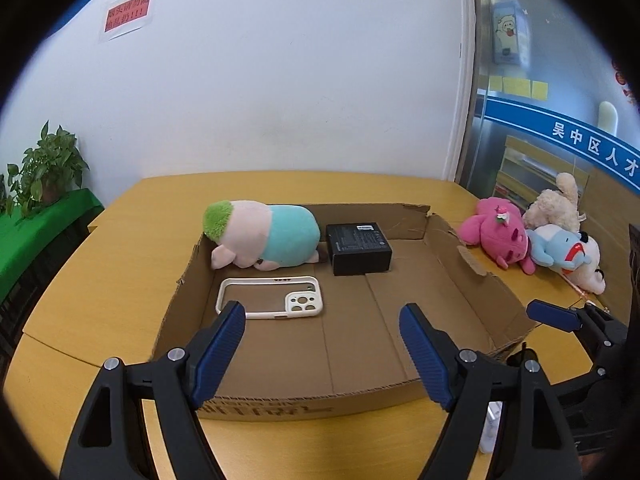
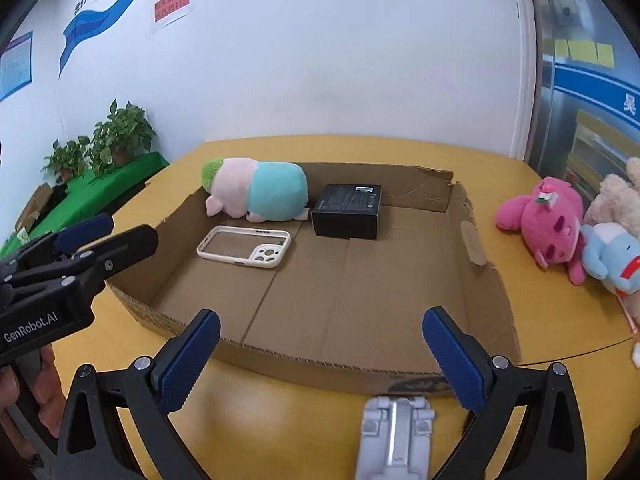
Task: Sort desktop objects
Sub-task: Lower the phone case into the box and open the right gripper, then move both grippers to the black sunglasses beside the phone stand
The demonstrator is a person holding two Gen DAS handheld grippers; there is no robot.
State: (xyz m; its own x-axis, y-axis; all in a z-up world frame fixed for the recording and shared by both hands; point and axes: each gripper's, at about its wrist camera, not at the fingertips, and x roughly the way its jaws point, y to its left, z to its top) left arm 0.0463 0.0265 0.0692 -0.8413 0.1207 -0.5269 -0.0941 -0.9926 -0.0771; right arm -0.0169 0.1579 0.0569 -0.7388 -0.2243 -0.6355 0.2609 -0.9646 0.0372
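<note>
On the yellow table [image 1: 120,248], both grippers [image 1: 322,344] [image 2: 320,356] gape empty, short of the boxed phone case [image 1: 270,295].

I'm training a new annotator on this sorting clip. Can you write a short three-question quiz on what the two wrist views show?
1. True or false: the black box lies inside the cardboard tray.
2. Which thing lies nearest the tray's front left corner? A) the phone case B) the pink plush C) the black box
3. Fill in: the pile of plush toys outside the tray lies on the table to the tray's ____ in both views.

Key:
1. True; it lies beside the pig plush at the back.
2. A
3. Right. The left gripper and right gripper are both open and empty.
</note>
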